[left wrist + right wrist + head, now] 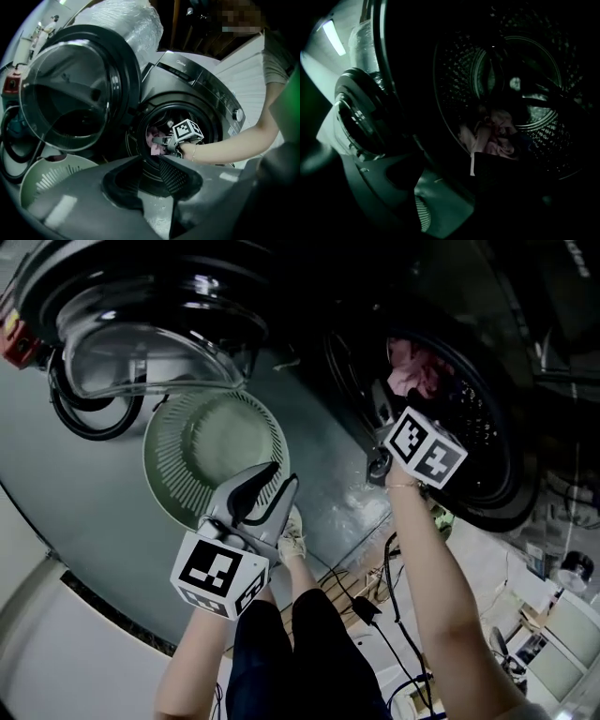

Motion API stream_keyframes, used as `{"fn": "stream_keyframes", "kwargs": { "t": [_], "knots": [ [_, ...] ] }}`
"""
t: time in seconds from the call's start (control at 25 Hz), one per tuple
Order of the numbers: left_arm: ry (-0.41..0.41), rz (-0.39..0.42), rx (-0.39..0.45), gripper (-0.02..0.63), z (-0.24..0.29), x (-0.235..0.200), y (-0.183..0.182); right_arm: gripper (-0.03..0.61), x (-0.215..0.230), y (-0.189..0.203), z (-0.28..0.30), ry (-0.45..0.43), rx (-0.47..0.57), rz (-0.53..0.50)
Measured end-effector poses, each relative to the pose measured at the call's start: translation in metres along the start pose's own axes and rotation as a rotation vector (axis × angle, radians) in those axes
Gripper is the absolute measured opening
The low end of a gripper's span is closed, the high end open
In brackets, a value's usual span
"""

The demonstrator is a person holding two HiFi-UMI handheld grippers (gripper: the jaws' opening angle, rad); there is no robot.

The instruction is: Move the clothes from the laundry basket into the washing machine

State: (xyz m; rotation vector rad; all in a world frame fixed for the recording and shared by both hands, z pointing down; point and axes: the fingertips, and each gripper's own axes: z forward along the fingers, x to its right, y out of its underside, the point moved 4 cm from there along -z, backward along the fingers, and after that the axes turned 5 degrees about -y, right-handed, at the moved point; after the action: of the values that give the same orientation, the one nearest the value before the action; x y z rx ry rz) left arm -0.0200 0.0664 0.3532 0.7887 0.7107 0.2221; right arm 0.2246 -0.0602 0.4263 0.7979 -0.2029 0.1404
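Note:
The round green laundry basket [173, 451] stands on the floor below the washer's open door [155, 334] and looks empty inside. My left gripper [281, 479] hovers over its near rim, jaws open with nothing between them; in the left gripper view this gripper [145, 161] faces the washing machine [201, 89]. My right gripper [382, 413] reaches into the drum mouth, its marker cube [187, 130] showing there. Pink clothes [412, 367] lie in the drum [520, 84]. In the right gripper view, the right gripper [445, 173] is open, with the pink clothes [497, 136] just beyond its jaws.
The glass door [70, 98] swings out to the left of the drum. A black hose [84, 413] loops beside the basket, and a red object [14, 338] sits at the far left. Cables [375, 606] trail on the floor by the person's legs. Shelving [562, 643] stands at right.

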Motion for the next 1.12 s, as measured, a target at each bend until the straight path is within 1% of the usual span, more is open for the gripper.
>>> {"fn": "stream_keyframes", "kwargs": {
  "t": [0.12, 0.2, 0.32, 0.4, 0.44, 0.48, 0.52, 0.64, 0.72, 0.76, 0.84, 0.92, 1.0, 1.12],
  "knots": [
    [0.0, 0.021, 0.0, 0.13, -0.02, 0.013, -0.024, 0.341, -0.04, -0.006, -0.033, -0.088, -0.018, 0.031],
    [-0.01, 0.04, 0.018, 0.13, -0.032, 0.021, -0.047, 0.32, -0.067, -0.019, -0.057, -0.153, -0.012, 0.042],
    [-0.015, 0.076, 0.044, 0.13, -0.053, 0.04, -0.082, 0.262, -0.103, -0.043, -0.104, -0.235, -0.004, 0.031],
    [-0.014, 0.089, 0.047, 0.13, -0.069, 0.056, -0.101, 0.199, -0.125, -0.057, -0.141, -0.3, -0.01, 0.043],
    [-0.013, 0.097, 0.048, 0.13, -0.075, 0.063, -0.111, 0.148, -0.135, -0.065, -0.157, -0.335, -0.011, 0.049],
    [-0.011, 0.106, 0.049, 0.13, -0.082, 0.071, -0.121, 0.054, -0.144, -0.073, -0.173, -0.372, -0.014, 0.052],
    [-0.008, 0.114, 0.05, 0.129, -0.088, 0.078, -0.131, 0.029, -0.153, -0.081, -0.188, -0.411, -0.02, 0.048],
    [0.006, 0.131, 0.057, 0.112, -0.111, 0.102, -0.16, 0.029, -0.18, -0.105, -0.237, -0.531, -0.022, -0.023],
    [0.0, 0.146, 0.069, 0.087, -0.129, 0.114, -0.177, 0.029, -0.197, -0.12, -0.271, -0.605, 0.01, -0.081],
    [-0.008, 0.154, 0.077, 0.077, -0.136, 0.118, -0.185, 0.029, -0.205, -0.128, -0.287, -0.644, 0.033, -0.098],
    [-0.024, 0.168, 0.099, 0.038, -0.15, 0.125, -0.2, 0.029, -0.219, -0.144, -0.314, -0.708, 0.071, -0.096],
    [-0.035, 0.172, 0.112, 0.009, -0.164, 0.133, -0.211, 0.029, -0.23, -0.156, -0.339, -0.749, 0.096, -0.094],
    [-0.034, 0.169, 0.103, 0.009, -0.179, 0.144, -0.217, 0.029, -0.24, -0.165, -0.364, -0.777, 0.117, -0.119],
    [-0.026, 0.132, 0.09, 0.009, -0.202, 0.162, -0.224, 0.028, -0.253, -0.173, -0.399, -0.816, 0.119, -0.153]
  ]
}}
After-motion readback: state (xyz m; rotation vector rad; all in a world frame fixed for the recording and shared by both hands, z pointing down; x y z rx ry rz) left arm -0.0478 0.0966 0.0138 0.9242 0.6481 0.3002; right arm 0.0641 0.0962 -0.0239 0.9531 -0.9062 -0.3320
